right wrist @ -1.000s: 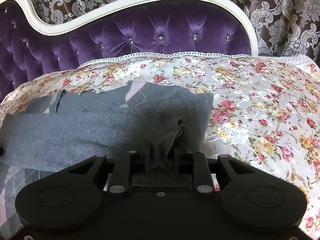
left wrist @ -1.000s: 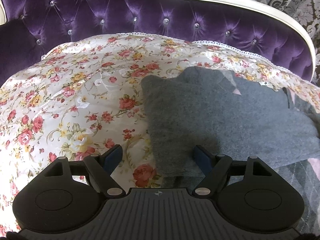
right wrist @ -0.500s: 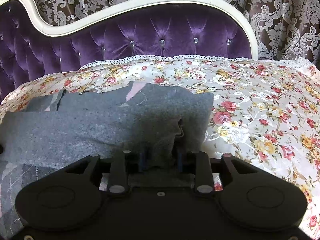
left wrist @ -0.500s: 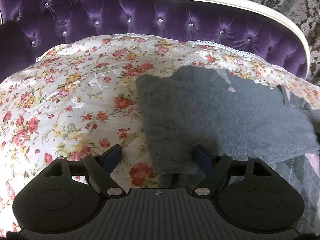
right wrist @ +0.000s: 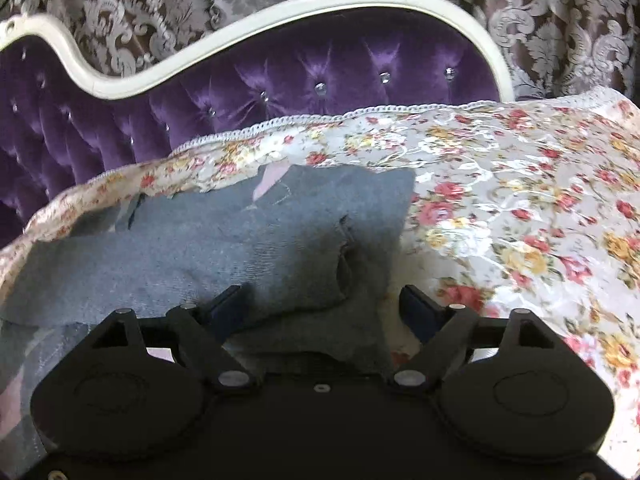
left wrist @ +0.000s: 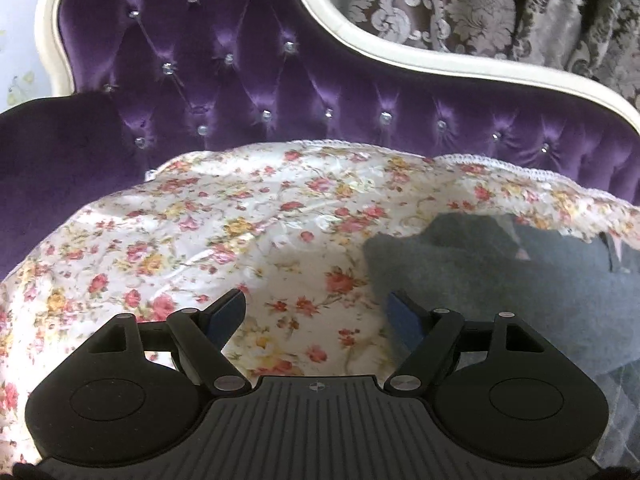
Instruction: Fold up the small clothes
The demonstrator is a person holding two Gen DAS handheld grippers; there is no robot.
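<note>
A small grey knitted garment (right wrist: 224, 240) lies folded on the flowered bedspread (right wrist: 520, 208), with a pale pink patch near its far edge. My right gripper (right wrist: 324, 304) hovers over its right end and its jaws are opening; the grey cloth lies between them, free of the pads. In the left wrist view the same garment (left wrist: 520, 280) lies to the right. My left gripper (left wrist: 316, 312) stands open over bare bedspread (left wrist: 240, 232), its right fingertip (left wrist: 404, 316) next to the garment's left edge.
A purple tufted headboard (left wrist: 240, 80) with a cream frame rises behind the bed. Patterned grey-brown curtains (right wrist: 560, 20) hang beyond it. The bedspread's lace-trimmed edge (right wrist: 360, 114) runs along the headboard. Flowered cloth stretches left and right of the garment.
My right gripper's jaws went from pinching a bunch of grey cloth to standing wide, and the cloth dropped flat. My left gripper lifted and swung left off the garment, showing more headboard.
</note>
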